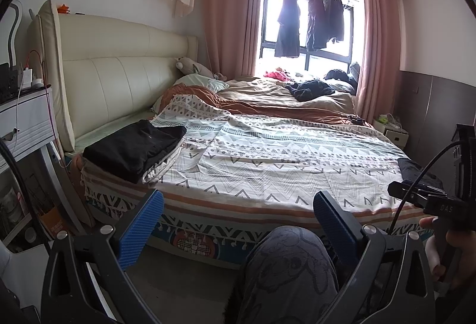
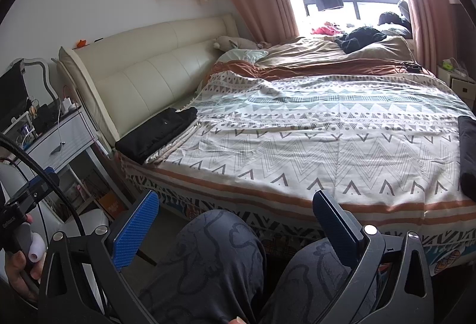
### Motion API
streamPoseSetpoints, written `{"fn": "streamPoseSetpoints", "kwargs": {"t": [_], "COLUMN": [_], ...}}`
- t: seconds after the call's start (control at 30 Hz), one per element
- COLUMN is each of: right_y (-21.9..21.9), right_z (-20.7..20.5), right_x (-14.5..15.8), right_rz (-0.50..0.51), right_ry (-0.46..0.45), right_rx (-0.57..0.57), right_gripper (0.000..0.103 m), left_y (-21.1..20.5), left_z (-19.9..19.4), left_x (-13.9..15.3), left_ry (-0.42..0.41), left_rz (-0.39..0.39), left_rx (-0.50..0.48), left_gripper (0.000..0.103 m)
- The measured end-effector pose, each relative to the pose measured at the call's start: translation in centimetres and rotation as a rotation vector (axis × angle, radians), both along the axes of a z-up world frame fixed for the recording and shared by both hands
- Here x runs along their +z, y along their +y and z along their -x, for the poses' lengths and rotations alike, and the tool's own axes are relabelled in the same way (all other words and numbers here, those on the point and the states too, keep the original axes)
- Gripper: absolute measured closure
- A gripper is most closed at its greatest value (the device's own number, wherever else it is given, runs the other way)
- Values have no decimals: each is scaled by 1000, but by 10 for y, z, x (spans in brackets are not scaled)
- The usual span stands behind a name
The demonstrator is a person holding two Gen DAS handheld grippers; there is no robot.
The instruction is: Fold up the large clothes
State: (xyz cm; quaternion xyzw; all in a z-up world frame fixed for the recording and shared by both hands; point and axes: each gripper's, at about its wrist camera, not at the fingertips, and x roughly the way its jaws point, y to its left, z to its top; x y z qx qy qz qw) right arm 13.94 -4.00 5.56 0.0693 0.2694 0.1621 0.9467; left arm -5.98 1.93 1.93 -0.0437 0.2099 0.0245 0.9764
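One black garment, folded into a flat stack (image 1: 135, 150), lies at the bed's (image 1: 267, 175) nine o'clock edge; another dark garment (image 1: 416, 172) waits unfolded at three o'clock. Left gripper (image 1: 238, 214) and right gripper (image 2: 236, 212) hang wide and empty.

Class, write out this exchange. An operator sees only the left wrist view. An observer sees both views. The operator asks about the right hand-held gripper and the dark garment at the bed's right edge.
Operator: I only see the right hand-held gripper from the side. Is it open?
Observer: Yes. The right hand-held gripper is open, with nothing between its blue fingers.
Operator: That tool blocks part of the dark garment for me. How does it lie?
Observer: The dark garment rests on the patterned bedcover, well apart from the gripper. It runs as a long strip along the right edge and out of frame.
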Motion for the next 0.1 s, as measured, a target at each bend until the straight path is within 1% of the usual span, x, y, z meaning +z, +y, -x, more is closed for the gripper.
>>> {"fn": "streamPoseSetpoints", "kwargs": {"t": [0.1], "right_y": [0], "right_z": [-2], "right_x": [-2], "right_rz": [4], "right_ry": [7], "right_rx": [-4], "right_gripper": [0], "left_y": [0], "left_z": [1], "left_x": [-1], "left_ry": [-7], "left_rz": [1], "left_rx": [-1], "left_gripper": [0]}}
